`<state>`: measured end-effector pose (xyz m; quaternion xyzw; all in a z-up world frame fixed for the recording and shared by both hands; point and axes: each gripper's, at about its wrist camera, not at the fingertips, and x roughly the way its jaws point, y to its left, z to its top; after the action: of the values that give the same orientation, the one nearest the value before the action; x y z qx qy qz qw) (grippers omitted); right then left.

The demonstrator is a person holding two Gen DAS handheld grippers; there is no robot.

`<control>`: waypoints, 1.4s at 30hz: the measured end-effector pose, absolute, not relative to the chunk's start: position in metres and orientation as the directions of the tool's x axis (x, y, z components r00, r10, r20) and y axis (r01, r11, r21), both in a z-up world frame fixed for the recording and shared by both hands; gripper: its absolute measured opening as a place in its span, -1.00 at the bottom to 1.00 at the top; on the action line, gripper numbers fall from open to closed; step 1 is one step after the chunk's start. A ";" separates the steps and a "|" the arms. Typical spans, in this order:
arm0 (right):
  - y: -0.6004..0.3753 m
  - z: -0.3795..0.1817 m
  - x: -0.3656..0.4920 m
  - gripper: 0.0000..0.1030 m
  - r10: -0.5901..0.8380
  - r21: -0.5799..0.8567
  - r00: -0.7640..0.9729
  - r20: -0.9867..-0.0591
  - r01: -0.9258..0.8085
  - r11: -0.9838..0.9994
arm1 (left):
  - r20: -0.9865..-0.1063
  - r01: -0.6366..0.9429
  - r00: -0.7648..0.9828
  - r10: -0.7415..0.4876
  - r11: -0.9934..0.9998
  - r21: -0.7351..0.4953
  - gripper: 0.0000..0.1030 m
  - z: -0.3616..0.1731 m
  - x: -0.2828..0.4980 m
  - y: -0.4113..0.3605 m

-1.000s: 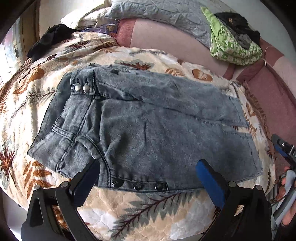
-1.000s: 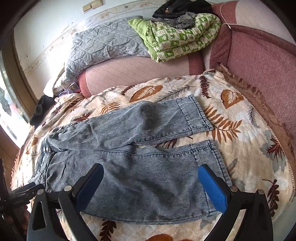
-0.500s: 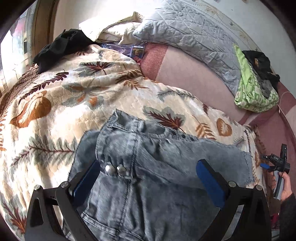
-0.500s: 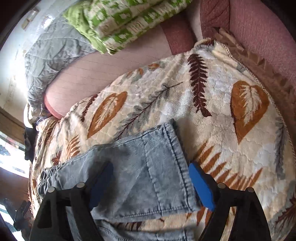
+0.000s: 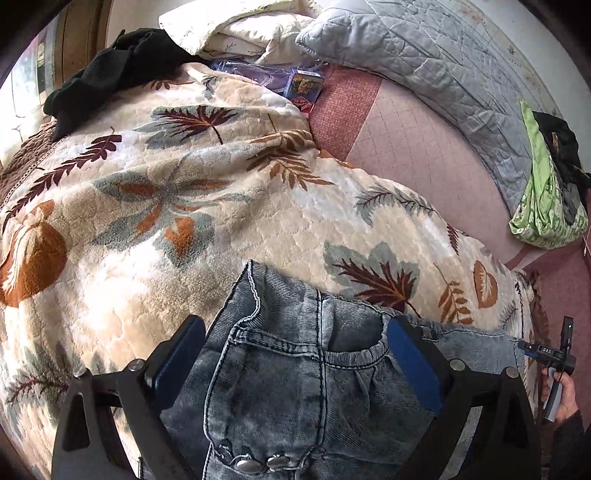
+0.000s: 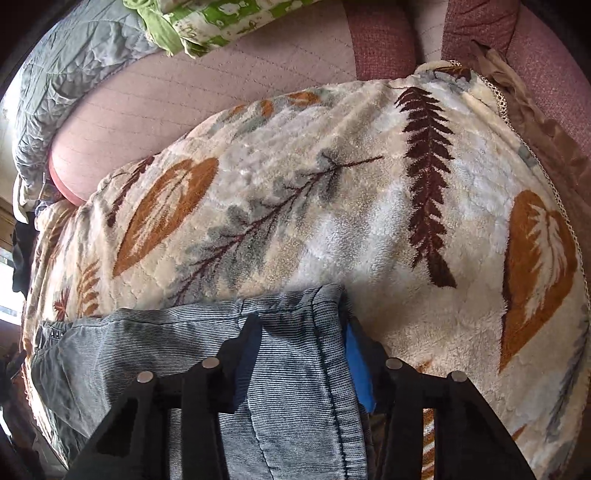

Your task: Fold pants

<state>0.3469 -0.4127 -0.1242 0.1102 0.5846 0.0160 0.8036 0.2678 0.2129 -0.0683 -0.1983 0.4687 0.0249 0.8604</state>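
Note:
Grey denim pants point(image 5: 295, 387) lie flat on a leaf-patterned blanket point(image 5: 155, 221). My left gripper point(image 5: 295, 325) hangs over the waistband's far corner. Its jaws are wide and closing slightly, with the waistband between the blue pads point(image 5: 413, 365), which do not squeeze it. In the right wrist view, the far leg's hem point(image 6: 295, 369) bunches between the pads point(image 6: 356, 365) of my right gripper point(image 6: 303, 325). Its jaws are closing and press on the hem. The left wrist view also shows the right gripper point(image 5: 550, 354) at the far right edge, held by a hand point(image 5: 565, 398).
A pink padded back point(image 5: 417, 147) runs behind the blanket. On it lie a grey quilt point(image 5: 424, 59), a white pillow point(image 5: 236, 33) and a folded green cloth point(image 5: 543, 214). A black garment point(image 5: 110, 70) sits at the far left, a small printed box point(image 5: 304, 86) beside it.
Both grippers moved from the pants' near edge to the far edge, the left to the waistband corner, the right to the far leg's hem. The right jaws narrowed onto the hem.

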 end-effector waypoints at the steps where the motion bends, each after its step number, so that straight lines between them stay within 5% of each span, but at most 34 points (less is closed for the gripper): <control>1: -0.411 -0.126 0.347 -0.41 0.141 0.179 0.310 -0.940 0.098 0.979 | -0.822 -0.225 0.551 -0.145 0.923 -0.313 0.76 -0.071 0.272 0.213; 6: -0.409 -0.125 0.345 -0.68 0.124 0.155 0.314 -0.941 0.076 0.985 | -0.865 -0.241 0.477 -0.158 0.923 -0.301 0.26 -0.091 0.294 0.218; 10: -0.406 -0.124 0.344 -0.68 0.110 0.137 0.315 -0.943 0.063 0.989 | -0.858 -0.235 0.465 -0.218 0.904 -0.357 0.21 -0.099 0.304 0.222; 13: -0.406 -0.126 0.346 -0.68 0.113 0.140 0.316 -0.942 0.064 0.988 | -0.878 -0.238 0.428 -0.213 0.911 -0.337 -0.01 -0.108 0.315 0.220; 17: -0.406 -0.126 0.346 -0.72 0.111 0.134 0.317 -0.942 0.051 0.990 | -0.889 -0.251 0.408 -0.207 0.911 -0.327 -0.89 -0.116 0.323 0.223; 33: -0.408 -0.041 0.294 -0.80 0.005 0.041 0.556 -0.831 0.052 0.998 | -0.784 -0.206 0.620 0.019 0.969 -0.139 -0.90 -0.063 0.338 0.221; 38: -0.403 -0.083 0.315 -0.78 -0.059 -0.036 0.491 -0.869 0.057 0.998 | -0.779 -0.266 0.595 0.197 0.963 0.040 -0.83 -0.092 0.350 0.211; 42: -0.398 -0.123 0.323 -0.71 -0.087 -0.074 0.420 -0.903 0.046 0.996 | -0.832 -0.315 0.514 0.208 0.948 0.042 -0.83 -0.120 0.351 0.225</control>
<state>0.3230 -0.3982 -0.1231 -0.0190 0.5371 -0.0395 0.8424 0.3513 0.2252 -0.1205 -0.0570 0.4695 0.1505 0.8681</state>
